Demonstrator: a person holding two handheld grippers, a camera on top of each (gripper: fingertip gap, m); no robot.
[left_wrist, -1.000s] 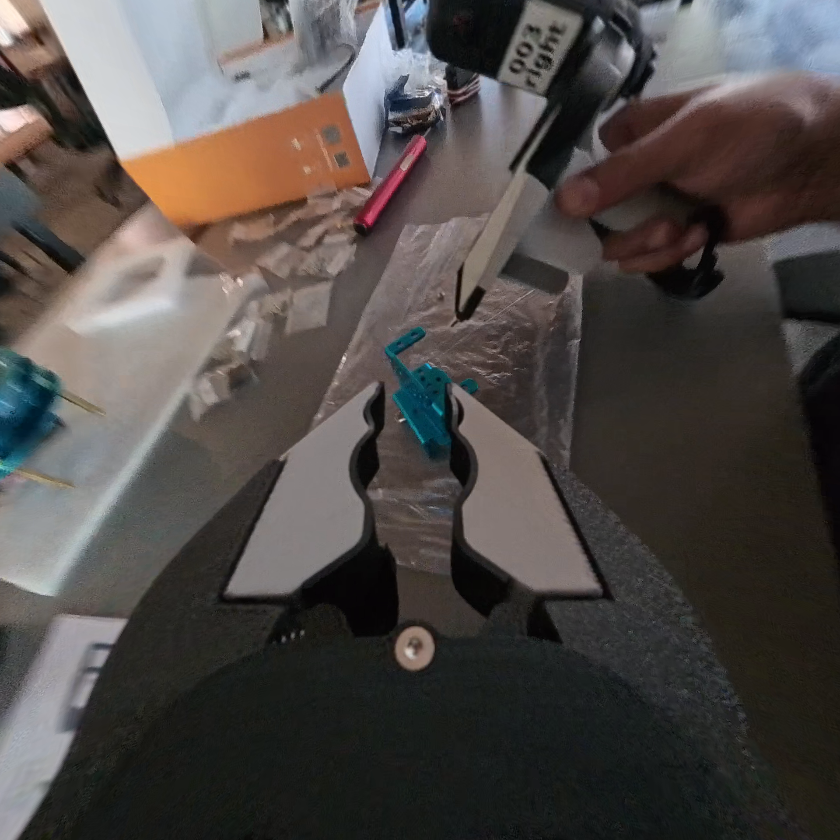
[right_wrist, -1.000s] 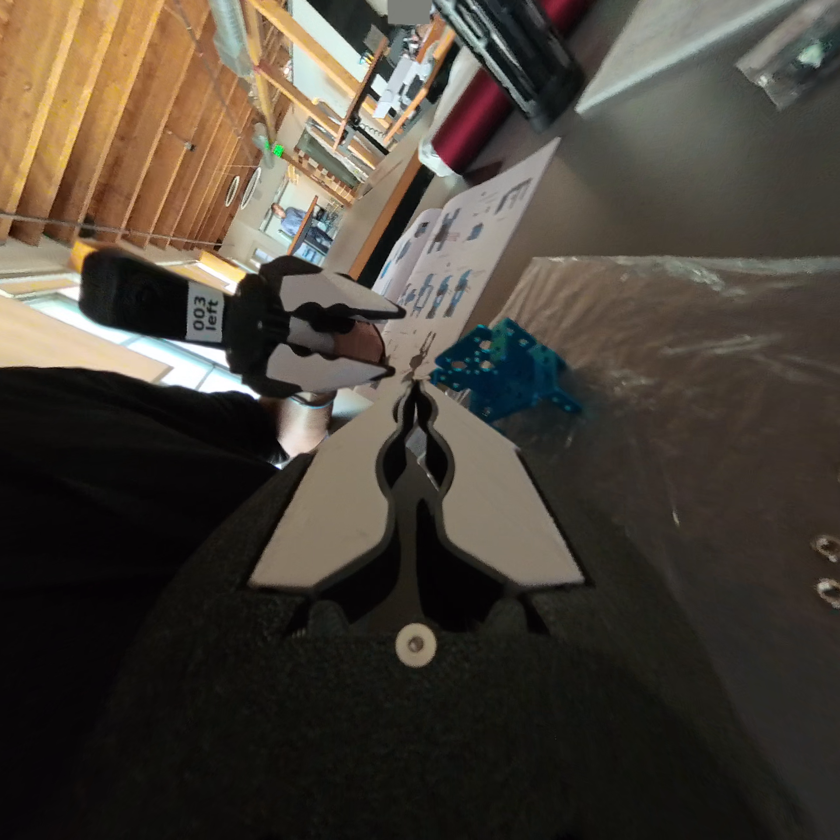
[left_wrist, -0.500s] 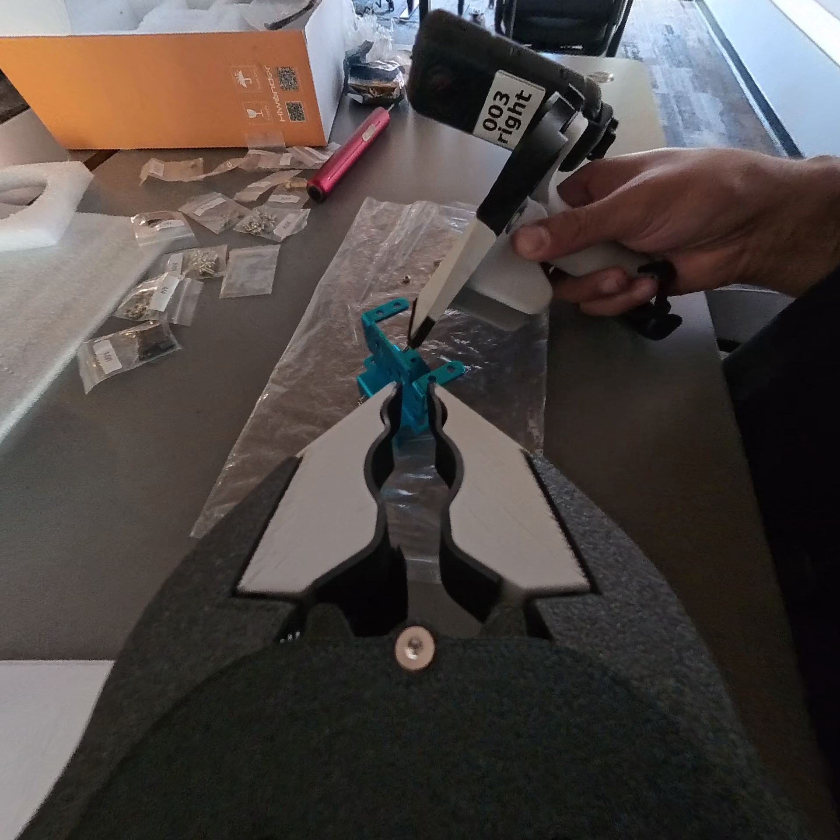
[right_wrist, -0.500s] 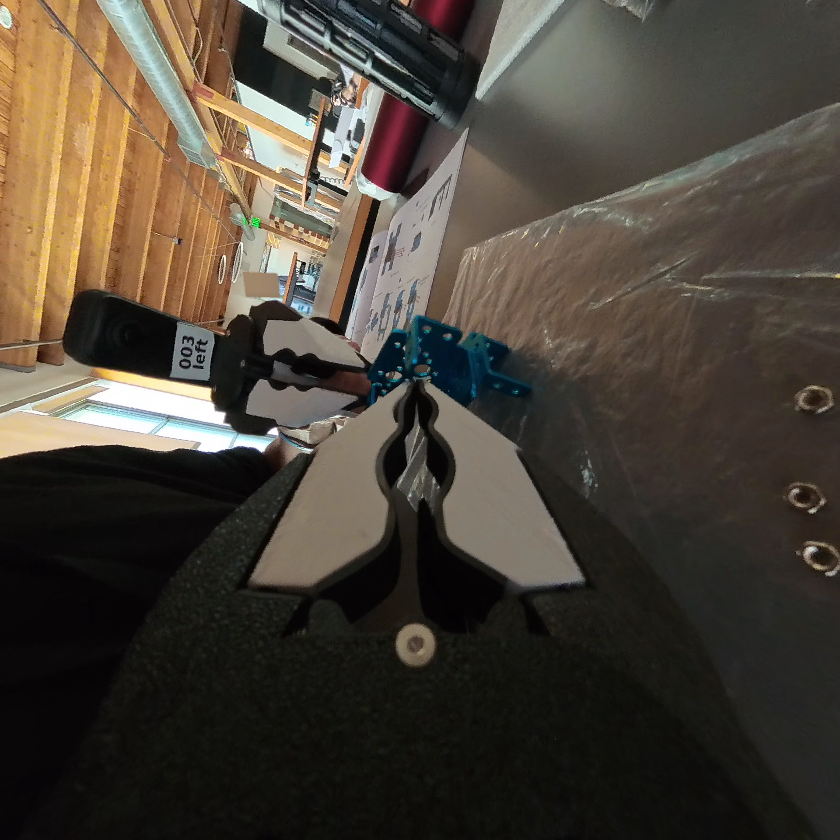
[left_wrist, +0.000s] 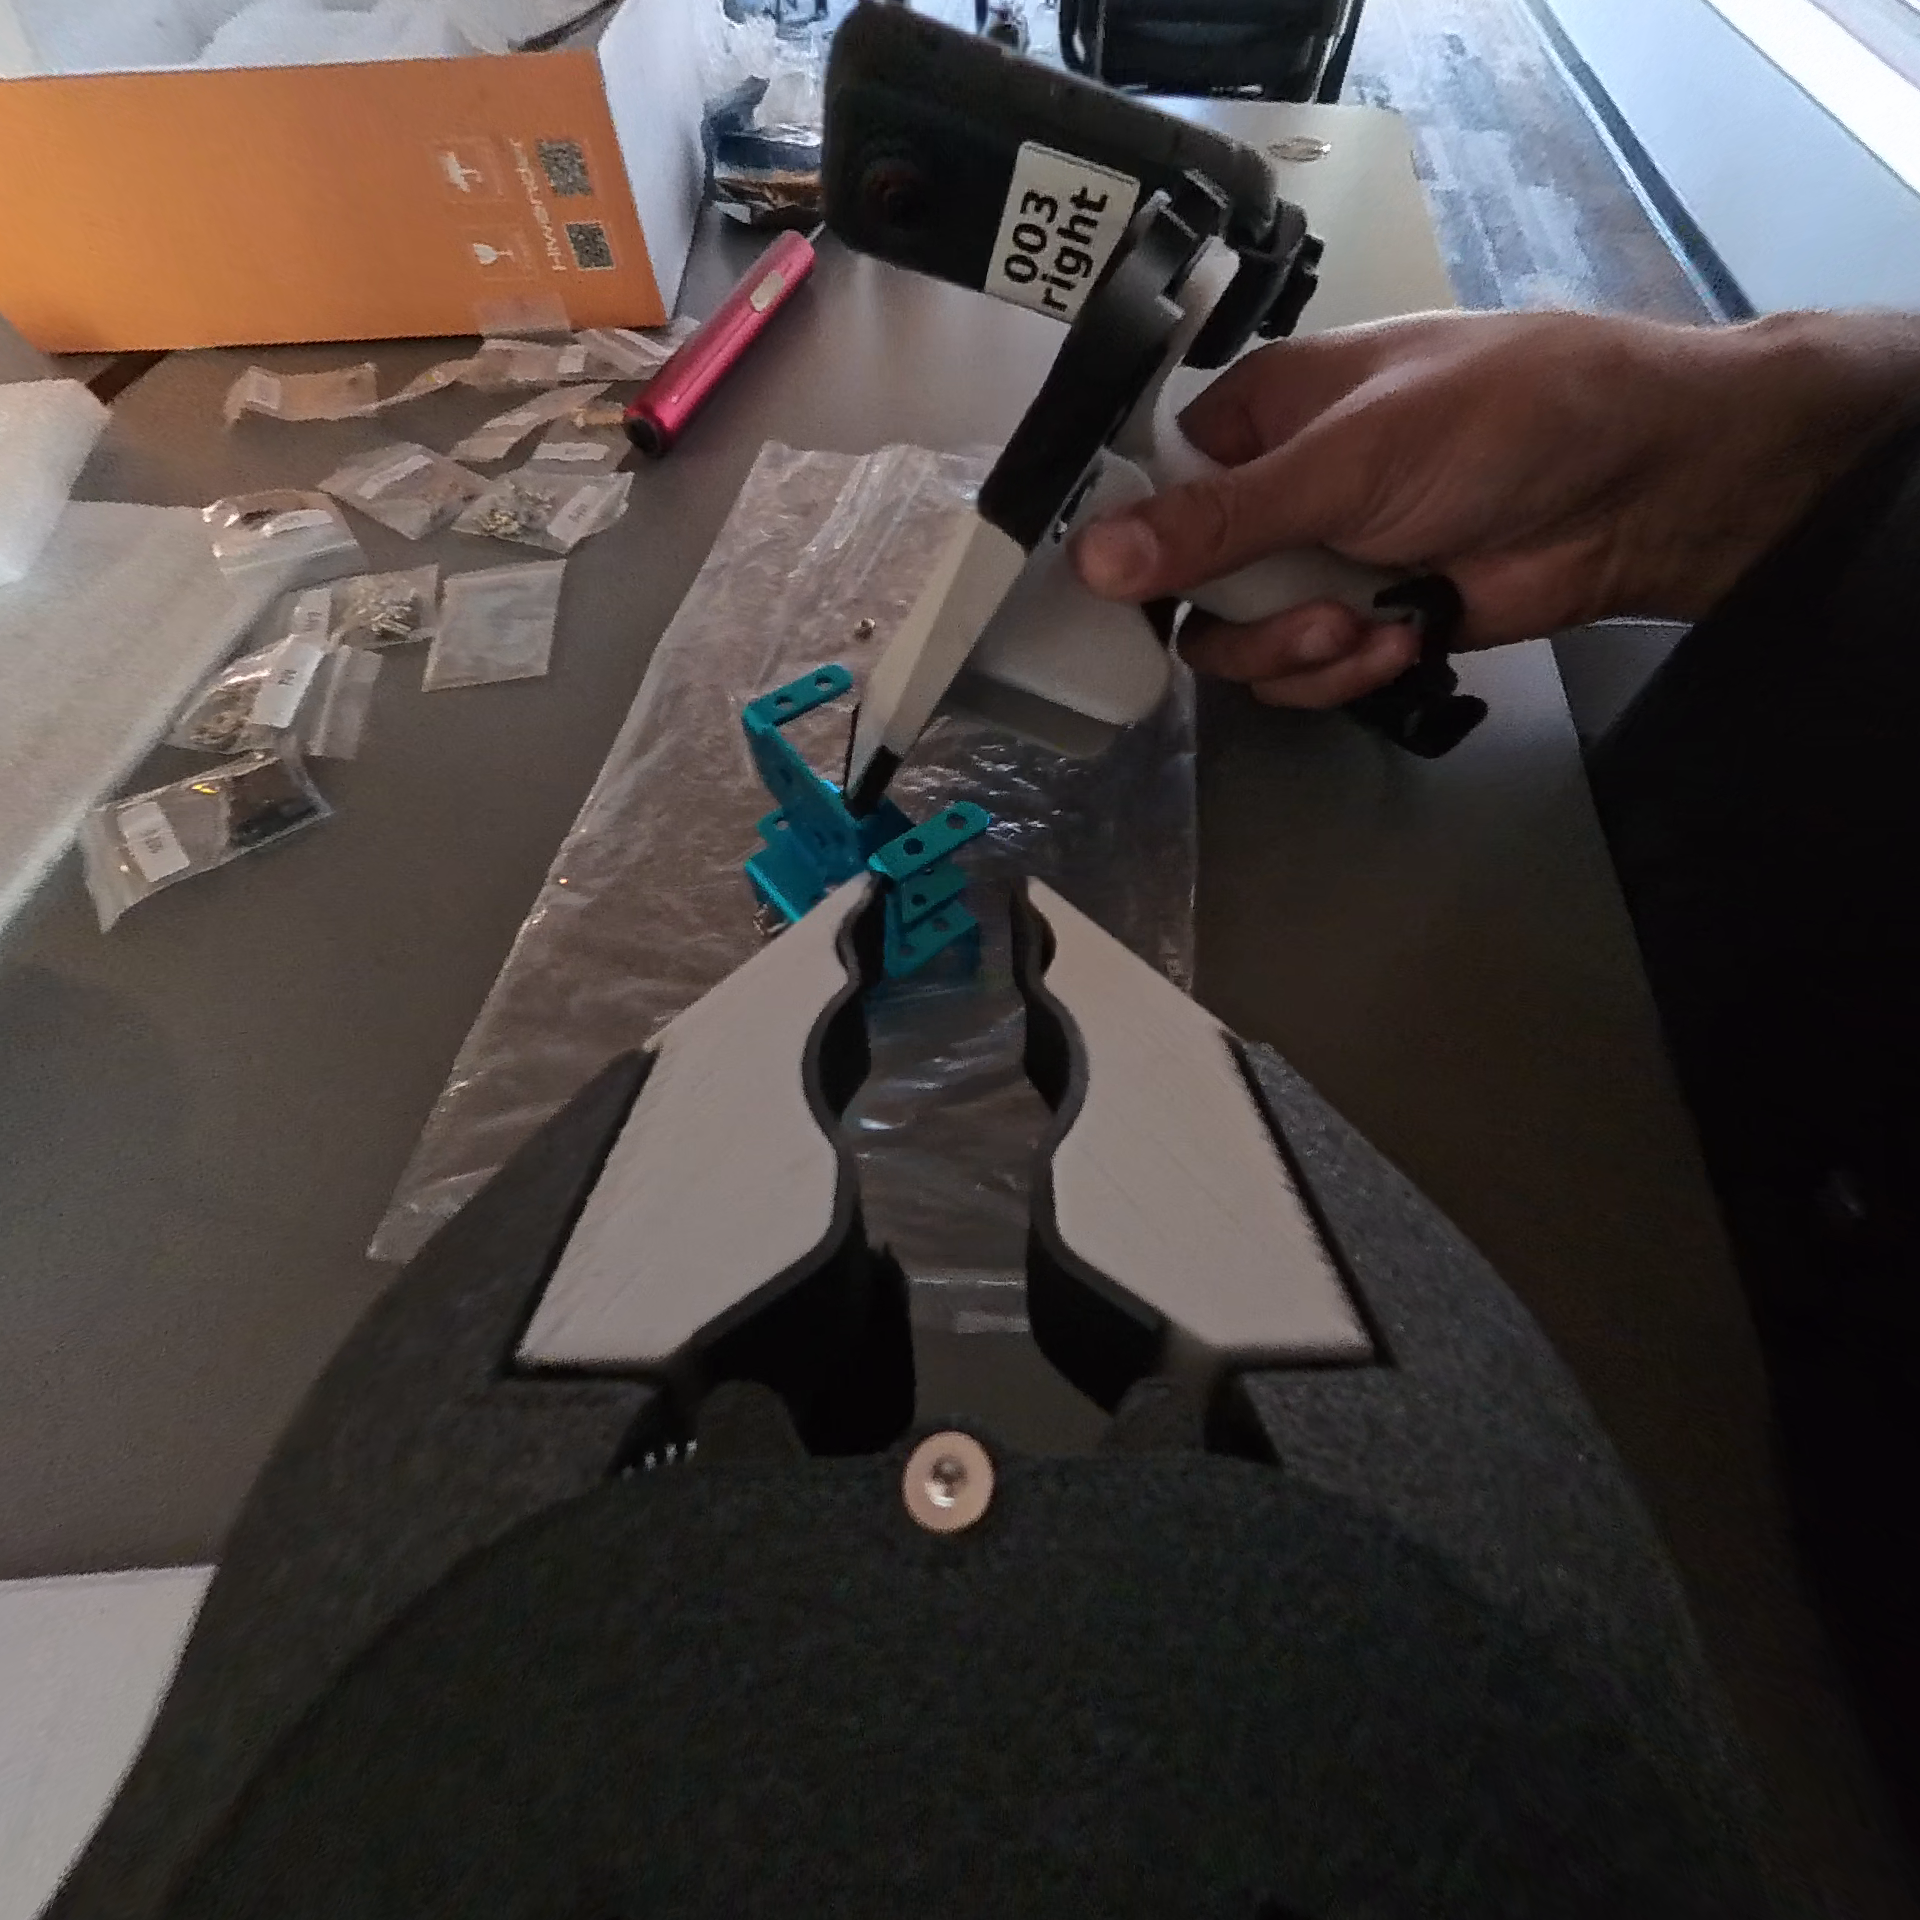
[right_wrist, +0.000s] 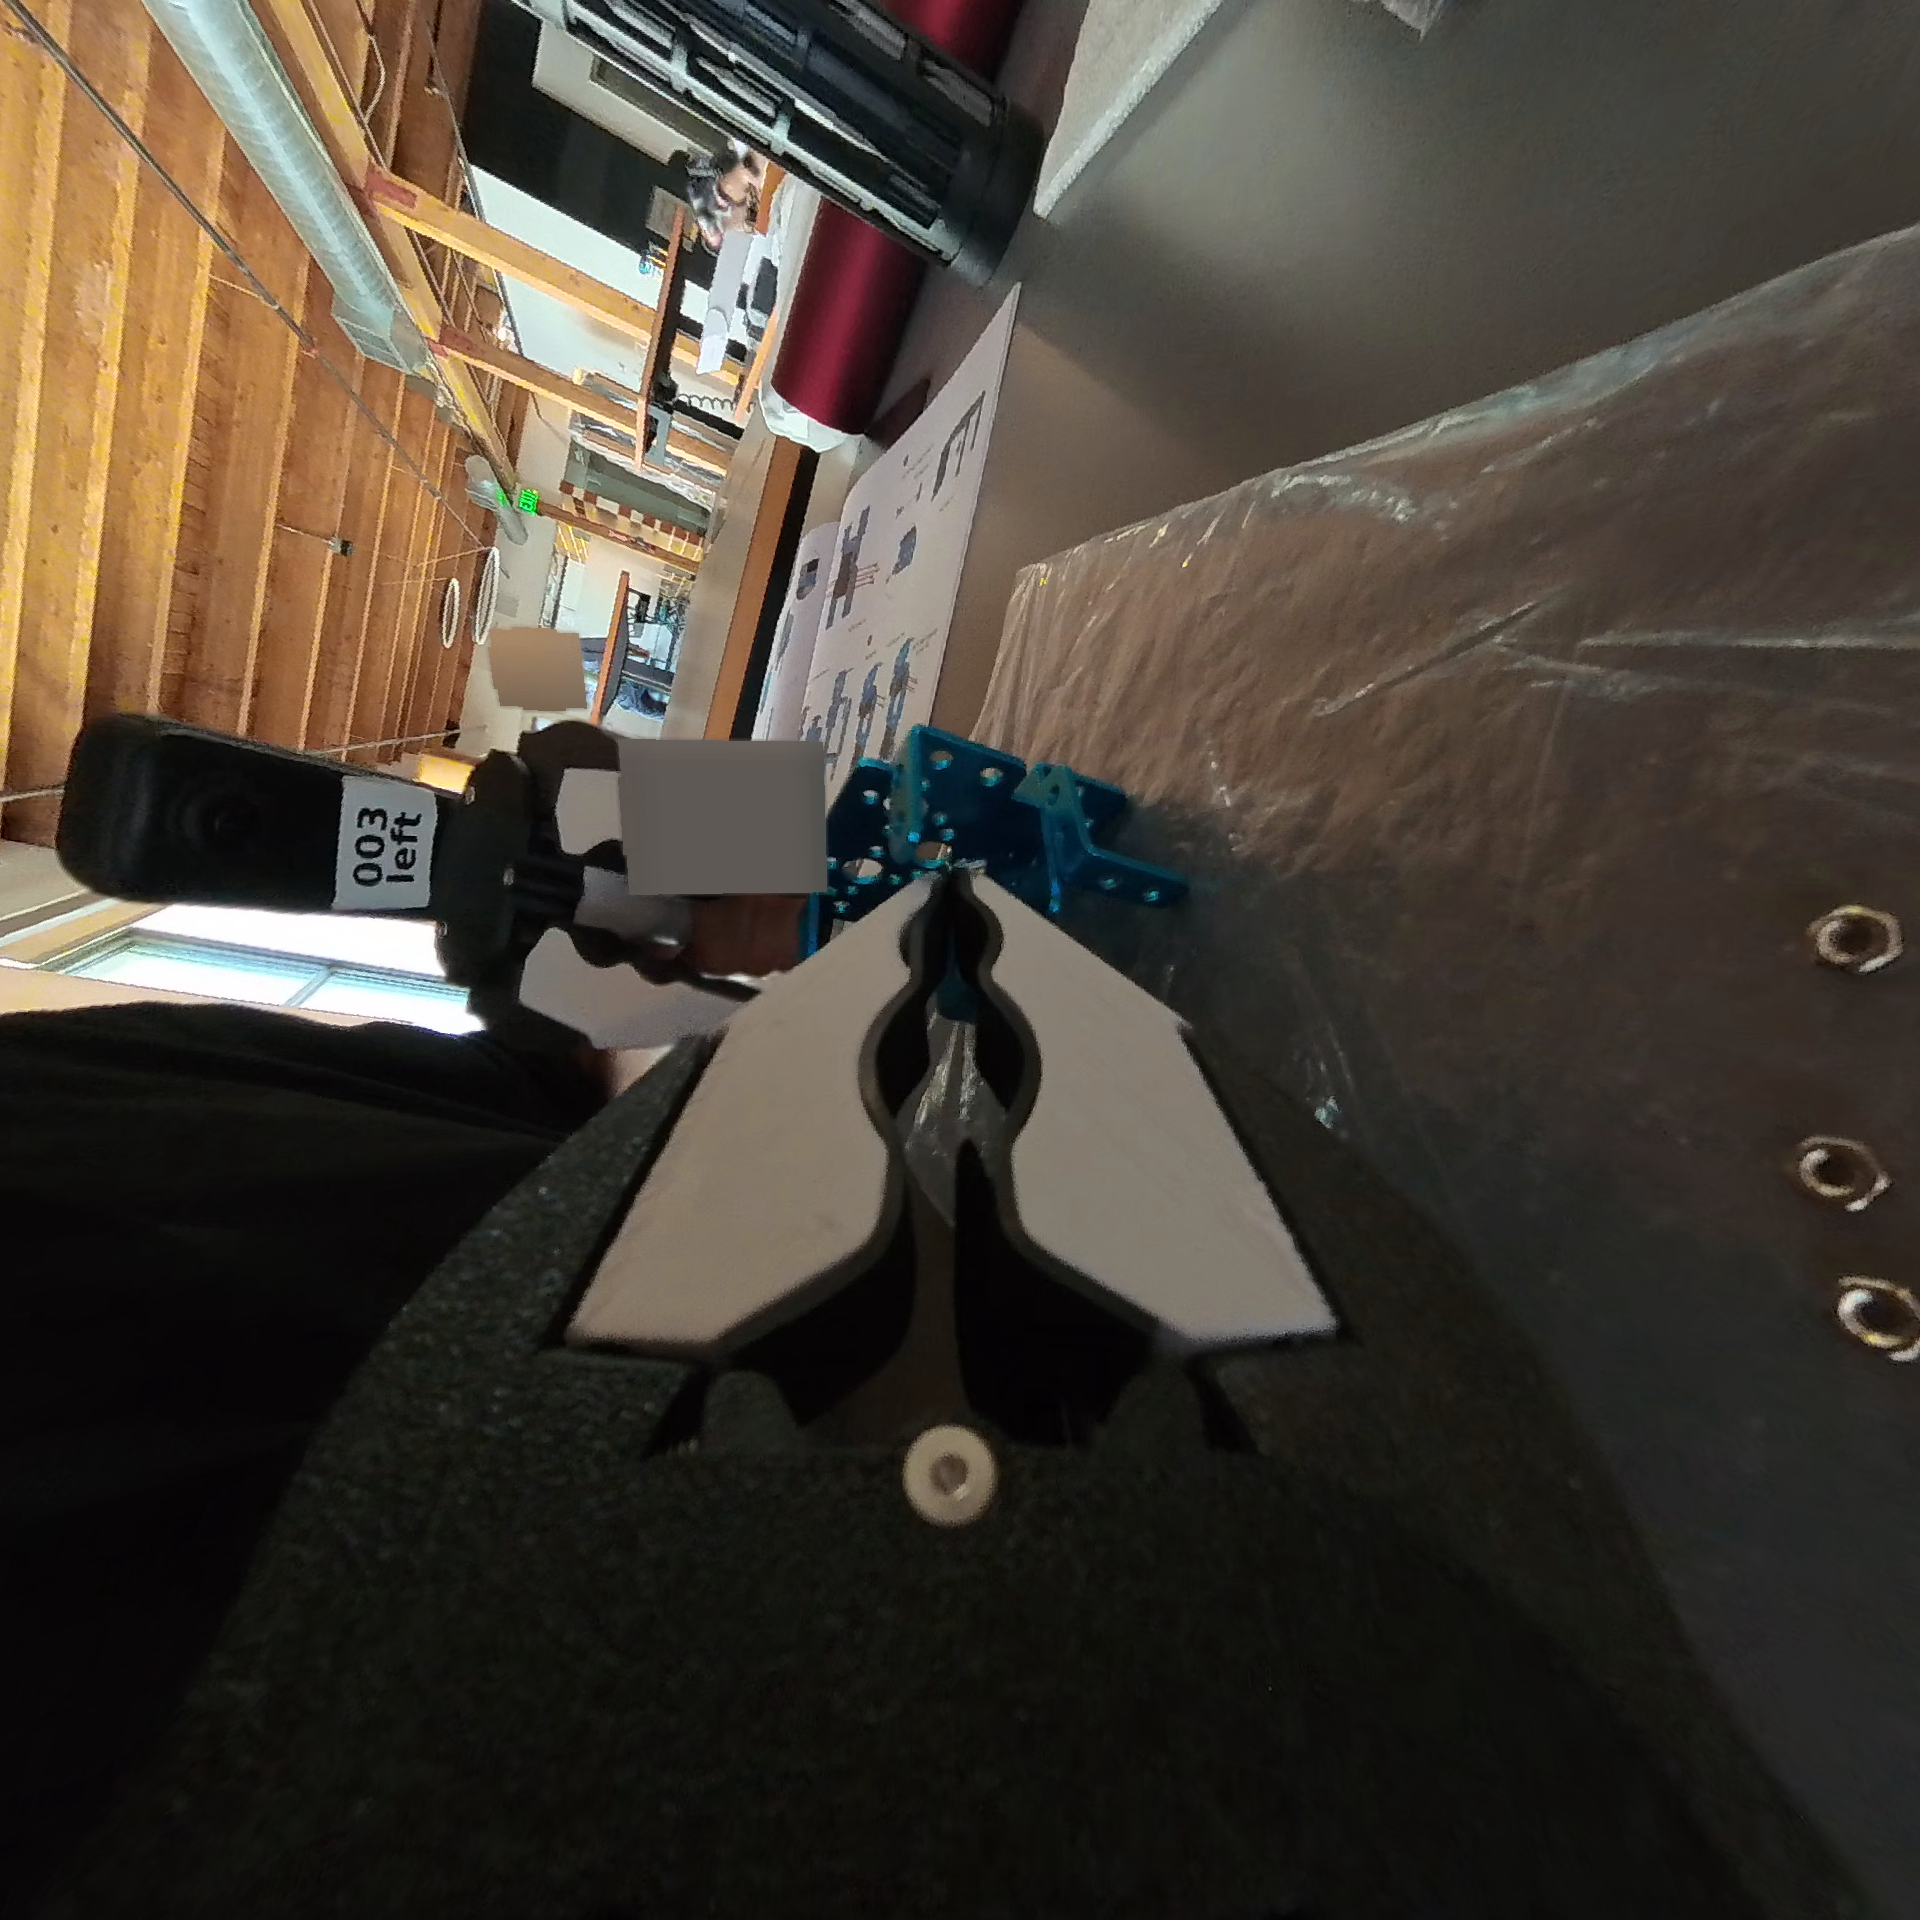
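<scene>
A blue perforated metal bracket assembly (left_wrist: 805, 842) stands on a clear plastic sheet (left_wrist: 665, 935) on the dark table. My left gripper (left_wrist: 940, 899) is open. Its fingertips sit on either side of the assembly's near bracket, with a gap on the right side. My right gripper (left_wrist: 873, 784), held by a hand (left_wrist: 1455, 488), points steeply down with its tip on top of the assembly. In the right wrist view my right gripper (right_wrist: 951, 883) is shut, its tips against the blue assembly (right_wrist: 966, 790). I cannot tell if anything tiny is pinched.
An orange and white box (left_wrist: 312, 197), a red cylindrical tool (left_wrist: 717, 343), several small parts bags (left_wrist: 364, 623) and white foam (left_wrist: 62, 644) lie to the left. Three nuts (right_wrist: 1844, 940) rest on the plastic sheet (right_wrist: 1455, 727). An open instruction booklet (right_wrist: 894, 603) lies behind the assembly. Across from one pair of fingers to the other is roughly 4 cm.
My left gripper's jaws have opened wider around the near bracket. My right gripper has come down and left until its shut tip rests on the assembly.
</scene>
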